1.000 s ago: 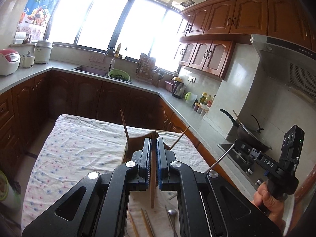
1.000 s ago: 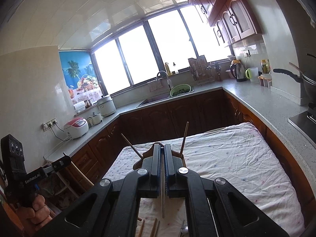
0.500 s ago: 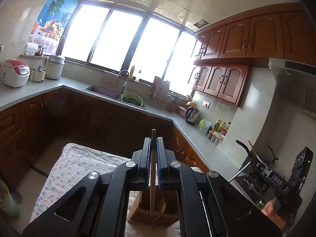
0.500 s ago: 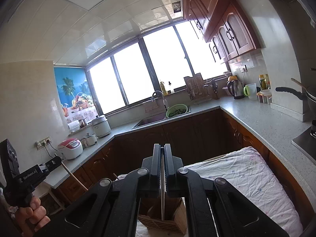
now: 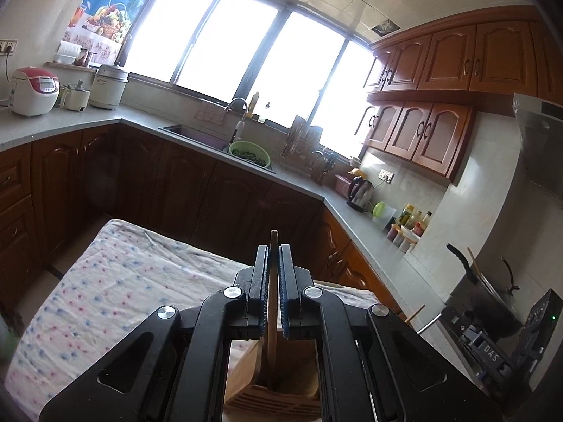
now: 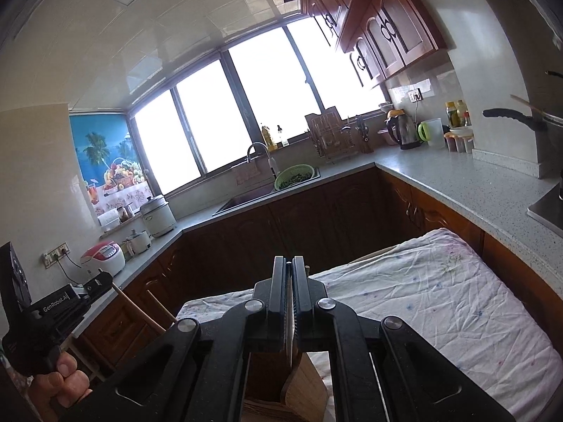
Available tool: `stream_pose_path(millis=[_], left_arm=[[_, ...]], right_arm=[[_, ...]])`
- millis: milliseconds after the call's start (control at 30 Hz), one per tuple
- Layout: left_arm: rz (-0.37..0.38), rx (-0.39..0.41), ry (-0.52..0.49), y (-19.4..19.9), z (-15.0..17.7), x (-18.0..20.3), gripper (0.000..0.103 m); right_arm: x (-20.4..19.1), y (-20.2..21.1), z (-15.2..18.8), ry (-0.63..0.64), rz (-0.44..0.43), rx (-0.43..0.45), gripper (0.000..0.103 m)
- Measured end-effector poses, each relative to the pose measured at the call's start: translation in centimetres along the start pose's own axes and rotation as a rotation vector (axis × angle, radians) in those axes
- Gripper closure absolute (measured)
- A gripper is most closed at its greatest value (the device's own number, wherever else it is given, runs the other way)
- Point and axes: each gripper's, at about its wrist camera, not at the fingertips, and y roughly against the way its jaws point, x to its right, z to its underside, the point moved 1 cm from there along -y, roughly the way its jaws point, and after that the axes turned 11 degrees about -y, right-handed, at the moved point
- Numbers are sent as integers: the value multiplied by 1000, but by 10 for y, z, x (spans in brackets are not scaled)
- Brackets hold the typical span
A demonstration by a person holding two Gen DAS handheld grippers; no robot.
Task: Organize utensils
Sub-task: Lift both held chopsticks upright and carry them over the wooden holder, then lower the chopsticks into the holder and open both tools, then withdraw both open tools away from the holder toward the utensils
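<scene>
The wooden chopstick (image 5: 271,302) sits clamped upright in the left gripper (image 5: 273,283), its lower end now down inside the wooden utensil holder (image 5: 274,385); a second ago it hung over loose utensils on the cloth with the holder farther off. The right gripper (image 6: 289,302) is clenched on a thin metal utensil (image 6: 289,337), which likewise reaches into the holder's near edge. The holder stands on a bench covered by a speckled cloth (image 5: 116,281), and the gripper bodies hide most of its compartments. Only the right wrist view shows the person's left hand (image 6: 61,378); only the left wrist view shows a wok (image 5: 489,302) at far right.
</scene>
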Motion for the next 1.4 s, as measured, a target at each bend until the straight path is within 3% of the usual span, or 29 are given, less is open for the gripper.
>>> stream_pose_path(millis=[233, 767, 867, 933, 967, 1000, 1033, 1067, 1100, 1300, 1400], left_arm=[[1, -76, -3, -25, 32, 4, 98], [27, -101, -24, -28, 31, 2, 98], [21, -105, -24, -24, 31, 1, 87], [14, -96, -18, -20, 31, -1, 53], [7, -87, -12, -17, 31, -2, 46], [1, -78, -7, -13, 30, -3, 37], [-5, -73, -5, -10, 30, -4, 31], [-10, -71, -5, -7, 30, -5, 28], [-13, -69, -4, -4, 31, -6, 24], [-38, -81, 4, 17, 40, -13, 9], [-36, -98, 4, 28, 48, -14, 8]], right_arm=[[8, -20, 18, -6, 14, -60, 100], [10, -23, 15, -18, 24, -84, 98], [10, -24, 15, -23, 18, -95, 93], [12, -25, 14, -36, 20, -103, 88], [14, -25, 15, -41, 21, -105, 80], [15, -24, 15, -48, 22, -105, 62], [17, -23, 15, -55, 19, -103, 50], [19, -21, 16, -63, 15, -96, 31], [21, -18, 16, -67, 15, -85, 25], [25, -8, 22, -80, 6, -101, 23], [27, 2, 27, -79, 4, -113, 21]])
